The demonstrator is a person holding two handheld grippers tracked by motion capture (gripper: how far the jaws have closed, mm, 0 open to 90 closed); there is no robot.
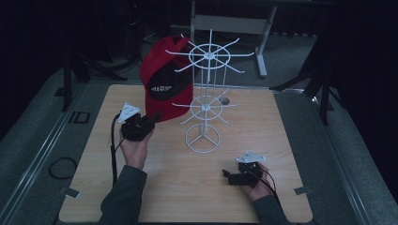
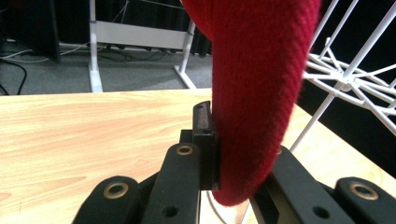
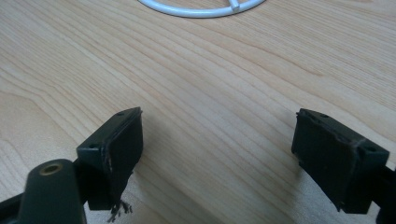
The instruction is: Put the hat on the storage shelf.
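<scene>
Gripping the lower edge of a red cap (image 1: pixel 162 79) left of centre, the left gripper (image 1: pixel 151 119) holds its jaws clamped on the fabric beside a white wire rack (image 1: pixel 206 93). Lower right, the right gripper (image 1: pixel 227 176) rests wide open above the wooden table (image 1: pixel 263 140).

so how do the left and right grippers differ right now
The left gripper is shut on the red cap; the right gripper is open and holds nothing. The left gripper is held up beside the white wire rack, while the right gripper sits low over the wooden table. Both have black jaws and are hand-held.
</scene>
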